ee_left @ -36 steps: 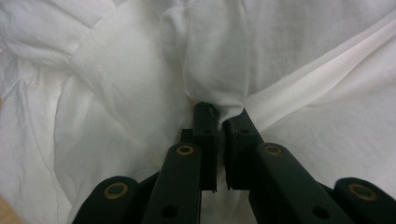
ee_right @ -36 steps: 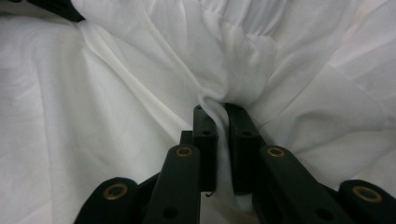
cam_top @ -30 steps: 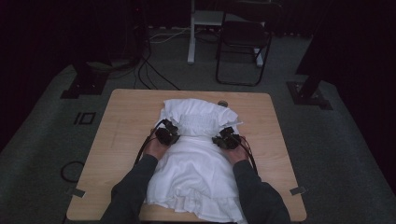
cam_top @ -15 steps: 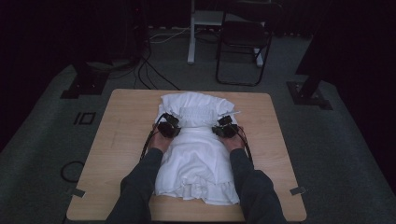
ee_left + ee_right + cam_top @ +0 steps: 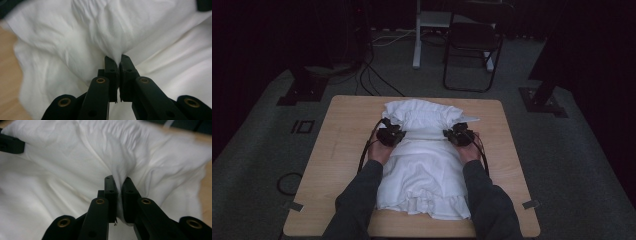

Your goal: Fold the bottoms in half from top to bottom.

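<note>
Pinching white garment point(image 5: 424, 165) mid-table point(image 5: 342, 145), my left gripper point(image 5: 117, 58) and right gripper point(image 5: 119, 181) both clenched on cloth folds. Soft, light, floppy; I'd grip bunched edges.

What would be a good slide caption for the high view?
Left gripper and right gripper each pinch a fold of white garment on wooden table.

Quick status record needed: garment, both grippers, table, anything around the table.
garment: white garment, spread along the table's middle, far end bunched, frilled hem near the person
left gripper: shut on a pinch of the cloth at the garment's left edge
right gripper: shut on a pinch at its right edge
table: light wood
around: folding chair and floor cables beyond the table
</note>
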The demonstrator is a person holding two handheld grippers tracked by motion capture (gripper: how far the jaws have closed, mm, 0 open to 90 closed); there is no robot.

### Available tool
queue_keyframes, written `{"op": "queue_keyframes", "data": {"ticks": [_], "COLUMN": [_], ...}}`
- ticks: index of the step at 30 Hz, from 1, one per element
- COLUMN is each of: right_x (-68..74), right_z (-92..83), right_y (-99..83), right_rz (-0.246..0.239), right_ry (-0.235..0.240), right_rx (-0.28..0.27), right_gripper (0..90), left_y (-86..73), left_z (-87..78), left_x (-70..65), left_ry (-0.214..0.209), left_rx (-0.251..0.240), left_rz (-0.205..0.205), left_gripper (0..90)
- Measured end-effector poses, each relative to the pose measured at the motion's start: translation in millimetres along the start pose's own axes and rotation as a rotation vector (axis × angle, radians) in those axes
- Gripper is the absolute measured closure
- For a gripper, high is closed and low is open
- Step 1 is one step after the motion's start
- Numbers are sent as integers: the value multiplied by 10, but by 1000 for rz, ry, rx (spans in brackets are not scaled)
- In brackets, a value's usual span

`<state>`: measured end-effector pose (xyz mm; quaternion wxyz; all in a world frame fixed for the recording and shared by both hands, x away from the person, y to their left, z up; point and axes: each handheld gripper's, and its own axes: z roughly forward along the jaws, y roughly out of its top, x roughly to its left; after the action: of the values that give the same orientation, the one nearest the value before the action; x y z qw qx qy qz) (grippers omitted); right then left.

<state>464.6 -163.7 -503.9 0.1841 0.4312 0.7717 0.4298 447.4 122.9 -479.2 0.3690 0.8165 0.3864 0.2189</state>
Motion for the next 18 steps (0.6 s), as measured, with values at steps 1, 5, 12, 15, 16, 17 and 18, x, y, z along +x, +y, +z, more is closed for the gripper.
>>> {"op": "queue_keyframes", "data": {"ticks": [1, 5, 12, 15, 16, 17, 18], "right_x": [2, 30, 162, 197, 214, 214, 239], "right_z": [-80, -406, -781, -732, -691, -691, -627], "right_y": [35, 152, 56, -129, -222, -222, -341], "right_rz": [-4, -28, -64, -37, -25, -25, -26], "right_ry": [3, 11, 55, 92, 106, 106, 111], "right_rx": [-29, -135, -163, -101, -71, -71, -33], "right_gripper": [856, 856, 852, 850, 849, 849, 848], "left_y": [42, 205, 55, -152, -260, -260, -413], "left_z": [-95, -507, -755, -648, -579, -579, -470], "left_x": [-22, -116, -258, -271, -271, -271, -283], "left_ry": [-6, -43, -121, -141, -154, -154, -169], "left_rx": [-34, -159, -181, -125, -94, -94, -43], "left_rz": [0, 17, 14, -6, -15, -15, -25], "left_gripper": [868, 868, 867, 865, 864, 862, 862]}}
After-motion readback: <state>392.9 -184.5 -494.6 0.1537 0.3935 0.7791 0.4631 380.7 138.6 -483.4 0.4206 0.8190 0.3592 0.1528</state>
